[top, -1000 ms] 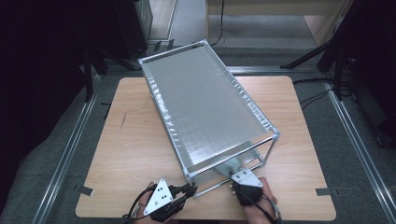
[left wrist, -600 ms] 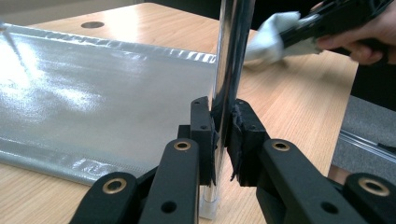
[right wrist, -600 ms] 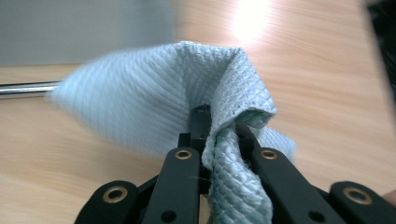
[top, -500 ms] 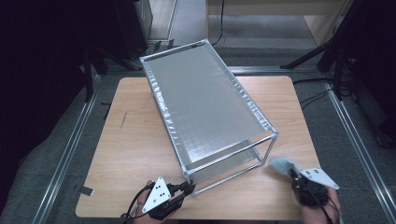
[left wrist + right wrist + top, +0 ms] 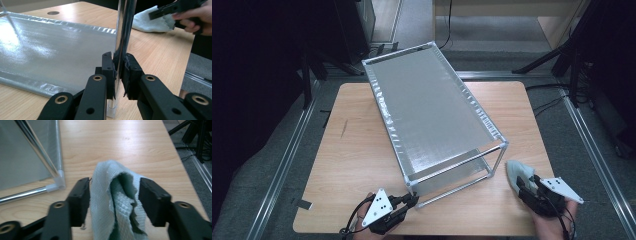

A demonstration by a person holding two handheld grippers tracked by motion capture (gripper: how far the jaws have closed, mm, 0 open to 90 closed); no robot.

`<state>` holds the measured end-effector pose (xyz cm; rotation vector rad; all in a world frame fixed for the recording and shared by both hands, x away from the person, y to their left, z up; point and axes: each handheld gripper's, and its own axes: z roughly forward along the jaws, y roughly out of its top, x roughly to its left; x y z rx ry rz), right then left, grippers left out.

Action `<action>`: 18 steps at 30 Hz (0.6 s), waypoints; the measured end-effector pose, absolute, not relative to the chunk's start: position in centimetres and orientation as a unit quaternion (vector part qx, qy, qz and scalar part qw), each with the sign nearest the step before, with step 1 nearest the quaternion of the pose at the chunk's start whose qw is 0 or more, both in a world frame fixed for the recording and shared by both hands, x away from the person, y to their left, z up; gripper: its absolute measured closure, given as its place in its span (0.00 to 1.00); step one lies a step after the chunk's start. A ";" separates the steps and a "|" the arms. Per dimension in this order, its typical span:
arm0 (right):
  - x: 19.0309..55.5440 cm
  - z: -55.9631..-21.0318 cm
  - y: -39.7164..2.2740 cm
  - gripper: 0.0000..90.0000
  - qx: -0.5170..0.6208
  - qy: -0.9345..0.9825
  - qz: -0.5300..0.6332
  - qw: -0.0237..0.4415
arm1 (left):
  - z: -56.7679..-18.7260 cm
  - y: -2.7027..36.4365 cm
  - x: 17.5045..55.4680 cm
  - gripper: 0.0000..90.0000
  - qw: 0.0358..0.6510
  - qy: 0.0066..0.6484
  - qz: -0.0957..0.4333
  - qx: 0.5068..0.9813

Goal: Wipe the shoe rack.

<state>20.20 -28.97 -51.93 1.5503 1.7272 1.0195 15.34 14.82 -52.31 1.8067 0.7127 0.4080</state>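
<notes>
A metal-framed rack (image 5: 437,120) with a silvery sheet top is shown on the wooden table (image 5: 357,165), its long axis running from the near right corner obliquely away to the far left. The left gripper (image 5: 120,72) is pressed shut on the rack's near corner post (image 5: 123,37), which stands upright. The right gripper (image 5: 113,195) is seen to the right of the rack, apart from it; its jaws have just been opening and stand spread, with a pale green cloth (image 5: 112,202) loose between them, one pad beside the fabric. The step in hand is judged to be the setting down of the cloth after wiping; withdrawal of the right gripper would be called for next.
</notes>
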 end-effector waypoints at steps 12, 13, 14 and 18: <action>19.8 -50.7 -27.2 0.49 0.576 0.664 0.352 0.322 | -52.3 15.0 15.4 0.91 0.545 0.303 0.174 0.762; 20.3 -51.3 -27.2 0.49 0.586 0.666 0.340 0.313 | -52.3 15.0 15.4 0.91 0.545 0.303 0.174 0.762; 20.7 -52.0 -27.3 0.54 0.595 0.665 0.329 0.308 | -52.3 15.0 15.4 0.91 0.544 0.303 0.174 0.763; 22.2 -53.1 -27.9 0.88 0.626 0.633 0.341 0.301 | -52.3 15.1 15.4 0.91 0.545 0.304 0.174 0.762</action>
